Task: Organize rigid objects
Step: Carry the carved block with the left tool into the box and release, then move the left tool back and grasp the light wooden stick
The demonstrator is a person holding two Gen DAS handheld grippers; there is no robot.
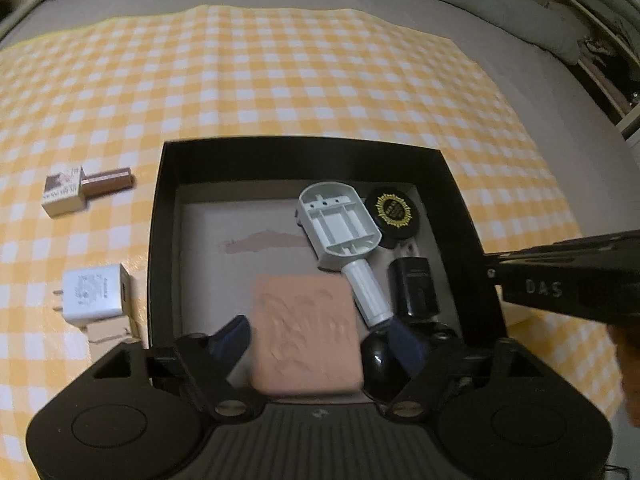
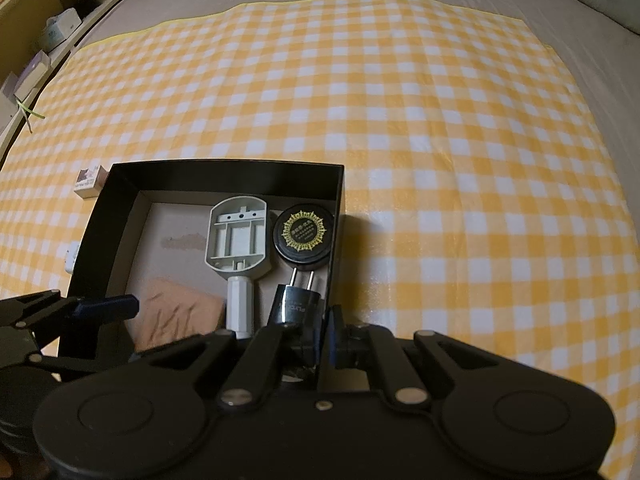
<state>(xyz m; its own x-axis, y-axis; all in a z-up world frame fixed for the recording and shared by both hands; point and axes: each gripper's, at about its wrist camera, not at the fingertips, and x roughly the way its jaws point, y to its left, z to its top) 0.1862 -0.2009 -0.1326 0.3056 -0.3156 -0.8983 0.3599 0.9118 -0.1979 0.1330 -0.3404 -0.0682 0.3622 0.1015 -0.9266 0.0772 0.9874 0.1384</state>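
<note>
A black open box (image 1: 168, 216) (image 2: 224, 172) lies on the yellow checked cloth. In it lie a pink flat block (image 1: 306, 332) (image 2: 176, 314), a white plastic handled part (image 1: 340, 228) (image 2: 236, 236), a round black tin with a gold seal (image 1: 394, 210) (image 2: 304, 234) and a black plug adapter (image 1: 414, 286) (image 2: 296, 304). My left gripper (image 1: 320, 340) is open, its fingers on either side of the pink block inside the box. My right gripper (image 2: 324, 332) is shut on the box's right wall (image 2: 334, 264) near its front corner.
Left of the box on the cloth lie a white charger (image 1: 94, 294), a small white carton (image 1: 64, 194) (image 2: 88, 182) with a brown stick (image 1: 108, 180) beside it. Shelves stand at the far left (image 2: 36, 56) and far right (image 1: 600, 40).
</note>
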